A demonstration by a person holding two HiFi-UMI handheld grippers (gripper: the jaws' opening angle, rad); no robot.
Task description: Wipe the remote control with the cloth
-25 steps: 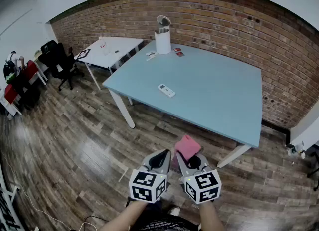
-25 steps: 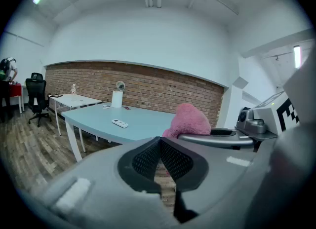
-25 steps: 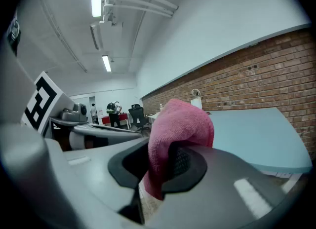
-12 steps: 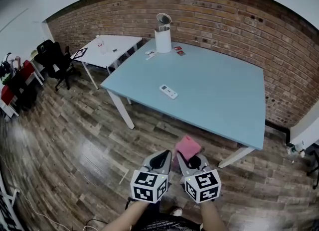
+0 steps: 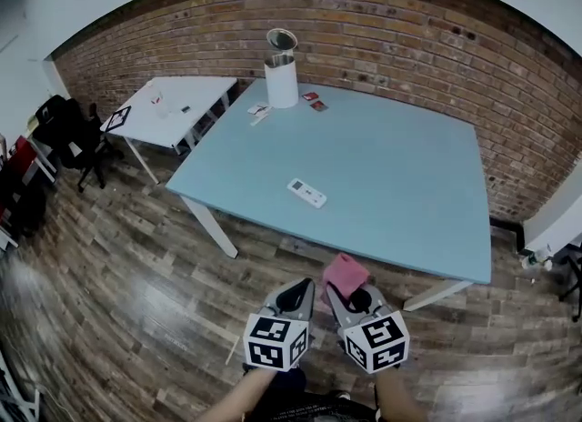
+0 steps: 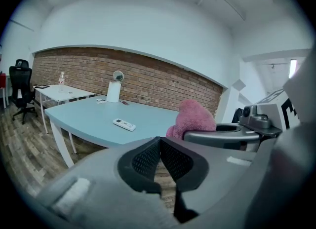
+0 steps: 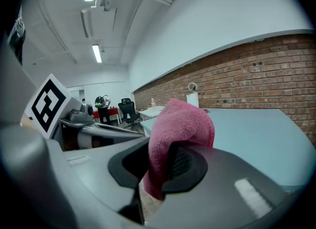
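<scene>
Nearest to us, our two grippers are side by side above the wooden floor (image 5: pixel 136 293); the left hand-held gripper (image 5: pixel 294 291) is clenched, its jaws pressed together on nothing, as its own view shows plainly; the right hand-held gripper (image 7: pixel 163 166) is grasping the pink cloth (image 7: pixel 181 124), which is pinched between the jaws and bunches up over their tips. So the first part of the job looks settled, in our judgement: the cloth is in hand.

Beyond the grippers lies a strip of bare floor, then the near edge of the pale blue tabletop (image 5: pixel 409 184); neither gripper is over it. The remote control (image 5: pixel 306 193), white and slim, lies flat on the tabletop a little in from that near edge, well apart from the cloth and touched by nothing; we see no sign that any wiping has begun.

Farther back, by the tabletop's far edge, stands a white cylinder (image 5: pixel 281 82); behind it runs the brick wall (image 5: pixel 427 38).

What is left, as we judge it, is nearly everything that matters: we must bring the cloth across to the remote control, lay it on the casing and rub along it; the empty left hand-held gripper could steady the remote control meanwhile.
</scene>
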